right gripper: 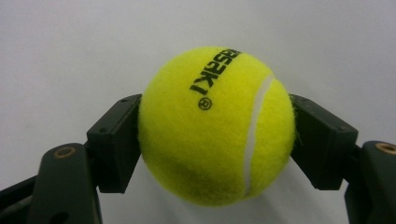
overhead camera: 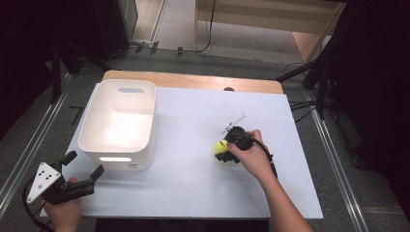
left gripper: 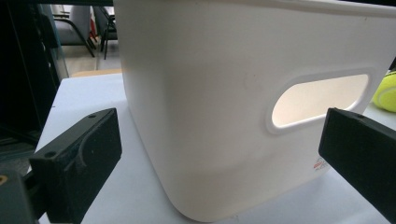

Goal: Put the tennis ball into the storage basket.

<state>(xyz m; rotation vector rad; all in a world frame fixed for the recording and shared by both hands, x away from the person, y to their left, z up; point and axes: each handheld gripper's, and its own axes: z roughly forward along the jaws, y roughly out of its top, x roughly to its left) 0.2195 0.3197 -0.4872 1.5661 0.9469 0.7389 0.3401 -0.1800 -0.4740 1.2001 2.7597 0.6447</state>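
One tennis ball point(right gripper: 217, 126) pinched, white bin point(overhead camera: 118, 124) waiting.

Both jaws of the right gripper point(overhead camera: 226, 148) pressed against the ball's flanks, just right of centre on the white table point(overhead camera: 193, 183), contact with the surface unclear. Left gripper point(overhead camera: 82, 170) idle at 7 o'clock, jaws spread wide and empty, facing the bin's handle slot. Probably the grasp step; next, likely a lift and carry toward 9 o'clock, clearing the rim before any release inside.

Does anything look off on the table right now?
Nothing stands out. The bin sits upright on the white board, undamaged as far as shown. The right gripper holds the ball squarely between its jaws. The left gripper is open near the bin's corner, touching nothing.
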